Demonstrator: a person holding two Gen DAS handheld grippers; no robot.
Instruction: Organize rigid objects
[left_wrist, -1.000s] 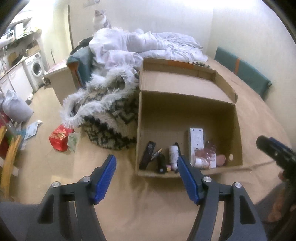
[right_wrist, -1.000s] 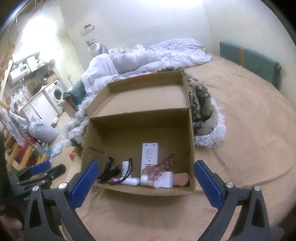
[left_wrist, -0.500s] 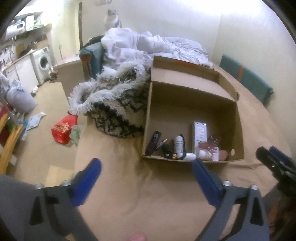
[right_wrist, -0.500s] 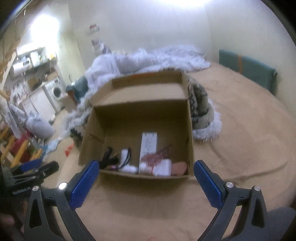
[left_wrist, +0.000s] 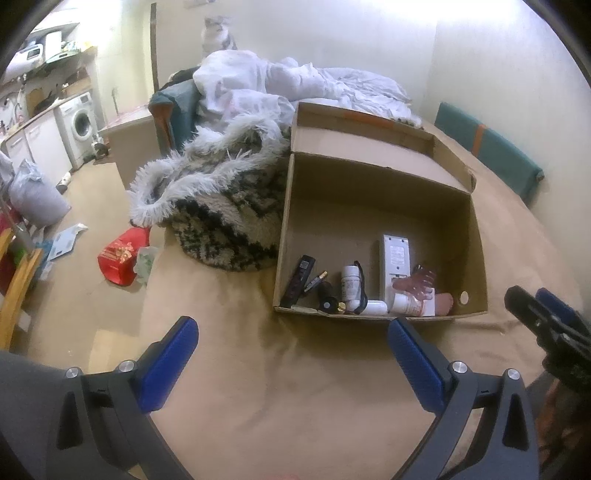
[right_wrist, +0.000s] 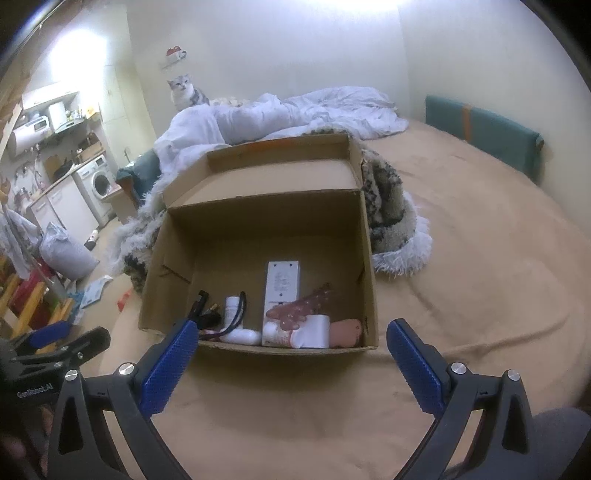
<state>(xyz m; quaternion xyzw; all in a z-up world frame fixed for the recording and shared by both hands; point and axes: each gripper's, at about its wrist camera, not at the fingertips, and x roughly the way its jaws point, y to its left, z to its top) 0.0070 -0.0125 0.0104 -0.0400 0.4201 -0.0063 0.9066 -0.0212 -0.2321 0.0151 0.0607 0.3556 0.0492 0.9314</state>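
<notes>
Left gripper (left_wrist: 291, 345) gapes empty — cardboard box (left_wrist: 369, 206) just beyond.

Each hand-held gripper (left_wrist: 291, 354) has 2 blue ribbed pads (right_wrist: 168, 369), black arms, silver screws (right_wrist: 457, 368).

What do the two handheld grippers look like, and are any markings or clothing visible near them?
Both the left gripper and the right gripper have dark grey, almost black frames with triangular cut-outs and round silver bolts. Their flat fingers carry textured bright blue pads. White lettering on the left gripper's body, seen from the right wrist view, reads "GenRobot.AI". Grey fabric, probably clothing, shows at the lower edges. No cables are visible.
</notes>
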